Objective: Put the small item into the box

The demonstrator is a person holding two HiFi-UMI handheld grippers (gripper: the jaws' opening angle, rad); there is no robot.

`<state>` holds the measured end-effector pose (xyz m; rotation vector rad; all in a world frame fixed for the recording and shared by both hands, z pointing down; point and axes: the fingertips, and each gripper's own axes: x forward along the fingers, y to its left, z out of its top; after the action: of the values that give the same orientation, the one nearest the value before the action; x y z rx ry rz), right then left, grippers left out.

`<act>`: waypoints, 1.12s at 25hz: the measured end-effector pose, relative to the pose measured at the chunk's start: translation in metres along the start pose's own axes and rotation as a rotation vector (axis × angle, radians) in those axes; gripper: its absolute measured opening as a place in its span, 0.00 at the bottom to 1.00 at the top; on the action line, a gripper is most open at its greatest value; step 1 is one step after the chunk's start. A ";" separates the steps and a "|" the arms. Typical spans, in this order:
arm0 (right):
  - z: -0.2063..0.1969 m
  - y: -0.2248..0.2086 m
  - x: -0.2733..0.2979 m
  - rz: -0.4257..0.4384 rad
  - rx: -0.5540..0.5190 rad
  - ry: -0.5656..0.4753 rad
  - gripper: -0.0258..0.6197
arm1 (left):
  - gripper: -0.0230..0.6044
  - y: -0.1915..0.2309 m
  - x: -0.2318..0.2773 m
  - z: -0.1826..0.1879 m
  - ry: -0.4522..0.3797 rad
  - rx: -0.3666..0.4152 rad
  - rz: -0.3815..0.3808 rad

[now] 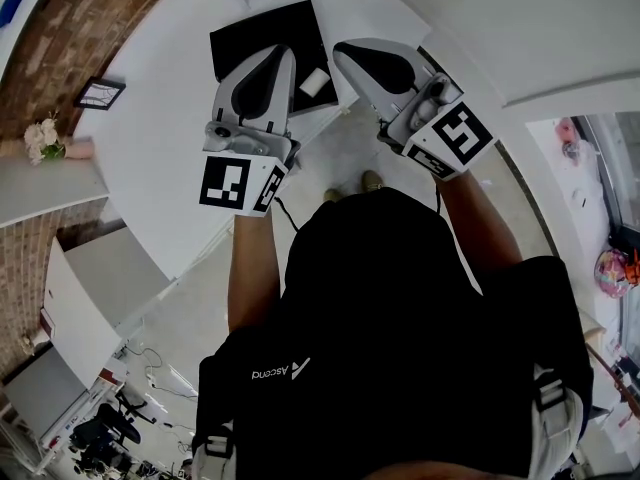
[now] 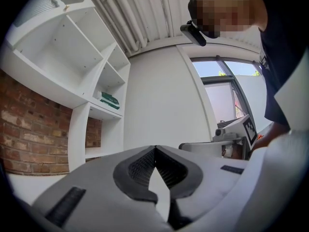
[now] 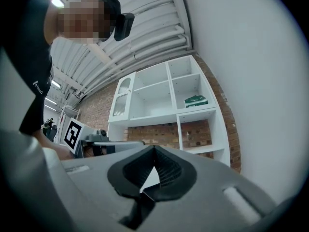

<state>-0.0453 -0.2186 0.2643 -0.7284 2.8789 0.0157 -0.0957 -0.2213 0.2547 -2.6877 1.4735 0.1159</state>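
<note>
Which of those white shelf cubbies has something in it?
In the right gripper view, the right-hand column's middle cubby, above the brick-backed one: a green package lies in it. The others look bare.

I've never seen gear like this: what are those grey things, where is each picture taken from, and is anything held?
No robot here: a person holds a grasping tool in each hand. The head view looks down from the person's head at the left tool and right tool over a white table with a black box and a small white item at its corner. The other two pictures come from cameras riding on the tools, facing white shelves. Both tools are shut, holding nothing.
</note>
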 end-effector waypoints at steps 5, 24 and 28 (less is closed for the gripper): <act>0.002 0.000 -0.004 -0.019 -0.023 0.009 0.04 | 0.03 -0.002 -0.003 0.005 -0.013 -0.003 -0.004; 0.005 0.005 -0.007 -0.025 -0.028 -0.001 0.04 | 0.03 -0.007 -0.010 0.004 -0.012 -0.012 -0.013; 0.005 0.004 -0.010 -0.025 -0.028 0.000 0.04 | 0.03 -0.010 -0.010 0.003 -0.010 -0.014 -0.015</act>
<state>-0.0383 -0.2099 0.2606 -0.7694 2.8745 0.0529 -0.0933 -0.2071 0.2532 -2.7043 1.4552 0.1393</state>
